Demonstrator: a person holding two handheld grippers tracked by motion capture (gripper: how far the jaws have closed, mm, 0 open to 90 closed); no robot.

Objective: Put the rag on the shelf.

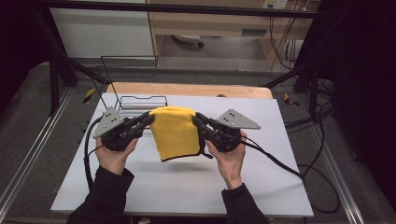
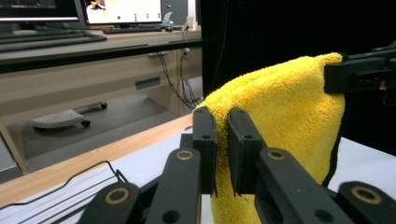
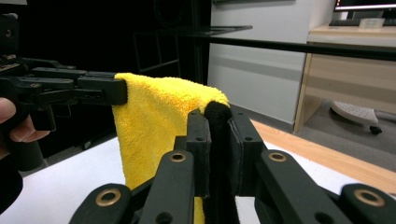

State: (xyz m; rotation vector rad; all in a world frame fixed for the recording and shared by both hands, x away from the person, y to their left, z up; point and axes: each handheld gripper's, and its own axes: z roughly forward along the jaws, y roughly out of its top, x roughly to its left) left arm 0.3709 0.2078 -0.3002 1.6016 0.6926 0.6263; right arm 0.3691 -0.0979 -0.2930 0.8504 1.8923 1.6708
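So both grippers are pinching the yellow cloth (image 1: 176, 132) by its top corners, left gripper (image 1: 148, 118) and right gripper (image 1: 196, 118) clenched on it, dangling it above the bench (image 1: 261, 177). Looks like mid-fold; next they're needing to lower it evenly.

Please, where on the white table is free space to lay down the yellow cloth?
The white table is bare below the hanging yellow cloth, between the two forearms, and at the right, beyond the right gripper. It is crowded at the back left, where the wire rack stands behind the left gripper.
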